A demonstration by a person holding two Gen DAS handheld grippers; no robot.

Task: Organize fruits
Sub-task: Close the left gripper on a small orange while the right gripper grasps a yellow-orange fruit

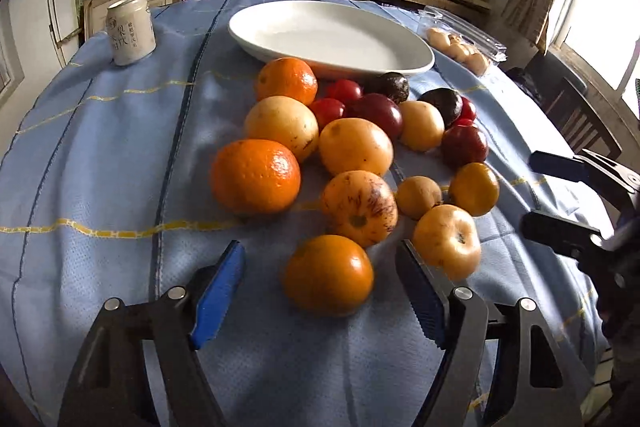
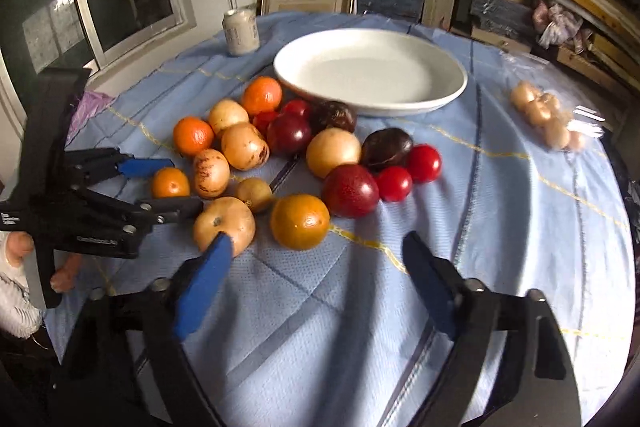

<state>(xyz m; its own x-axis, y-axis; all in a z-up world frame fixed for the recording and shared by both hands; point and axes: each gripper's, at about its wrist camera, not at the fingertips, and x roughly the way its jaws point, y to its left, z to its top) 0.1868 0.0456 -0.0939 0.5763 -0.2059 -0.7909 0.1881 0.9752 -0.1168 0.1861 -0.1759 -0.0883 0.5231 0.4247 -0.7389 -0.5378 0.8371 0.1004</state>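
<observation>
Cluttered shelves behind; blue tablecloth [image 1: 100,155] over a round table, white plate [image 1: 280,27] at the far side, bare. Fruit heaped just in front of the plate, none on it yet: oranges, pale yellow fruit, dark plums, small red tomatoes [image 2: 424,163]. Drink can [image 1: 130,29] far left, bagged buns [image 1: 460,47] far right, both apart from the pile.

Left gripper [image 1: 320,275] spread wide, straddling the nearest orange [image 1: 328,273], not yet touching. Right gripper [image 2: 316,259] also wide, holding nothing, low over the cloth short of a yellow-orange fruit [image 2: 300,221].

Likely step: first pick with the left. Best done by centring the fingers on the widest part of the orange, closing gently, lifting straight up to avoid nudging the speckled fruit [image 1: 360,207] and pale fruit [image 1: 446,241] just beside, then carrying over the heap to the plate.
</observation>
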